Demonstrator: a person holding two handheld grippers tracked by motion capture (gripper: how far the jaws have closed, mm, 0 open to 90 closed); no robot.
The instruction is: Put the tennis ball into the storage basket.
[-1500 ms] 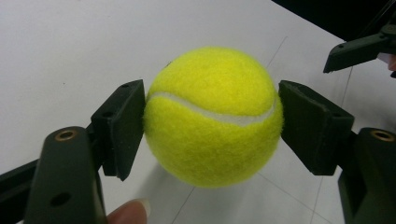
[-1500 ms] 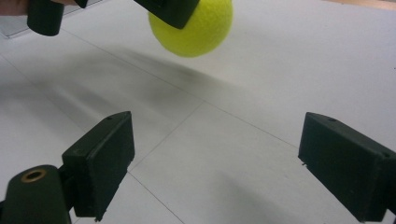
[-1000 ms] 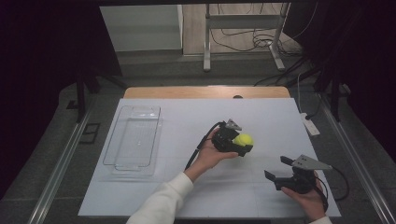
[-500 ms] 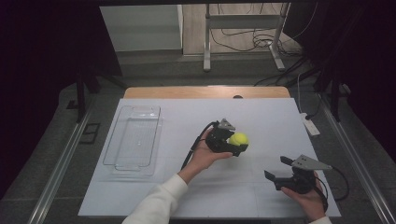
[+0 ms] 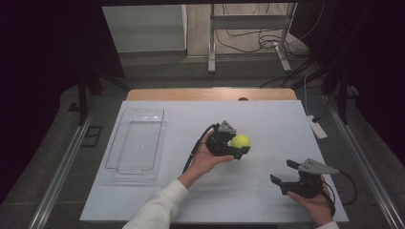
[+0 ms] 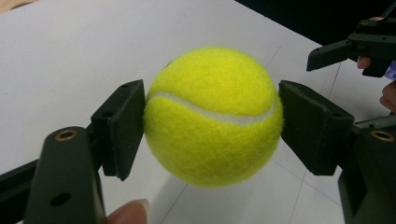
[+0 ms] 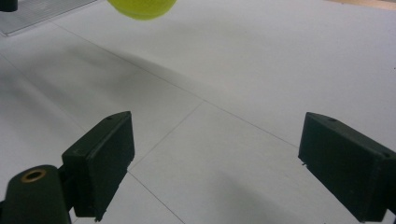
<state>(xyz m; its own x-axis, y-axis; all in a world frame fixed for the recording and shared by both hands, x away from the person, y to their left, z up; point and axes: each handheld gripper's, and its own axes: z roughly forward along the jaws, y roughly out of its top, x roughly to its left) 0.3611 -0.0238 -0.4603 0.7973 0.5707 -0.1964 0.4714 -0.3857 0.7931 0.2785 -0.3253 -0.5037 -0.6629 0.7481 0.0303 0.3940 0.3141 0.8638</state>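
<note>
A: The left gripper (image 6: 212, 126) has its 2 jaws clamped on the tennis ball (image 6: 212, 116), 1 pad pressing each side, the white seam running level between them.

B: And the ball is off the surface (image 5: 267, 119)?

A: Yes. In the high view the tennis ball (image 5: 241, 141) is carried above the white surface, near its middle, at the tip of the left gripper (image 5: 234, 143). The left gripper view shows its shadow on the sheet below.

B: The right gripper (image 7: 215, 163)?

A: Its jaws stand wide with nothing between them. In the high view the right gripper (image 5: 285, 177) sits near the front right corner, well apart from the ball.

B: So what does the coming move turn on?

A: Probably the clear tray (image 5: 136, 143). It lies to the left of the ball, its long axis running away from the person. The left hand (image 5: 207, 157) is the nearer one and already has the ball, so it likely carries it leftward over the tray's rim.
</note>
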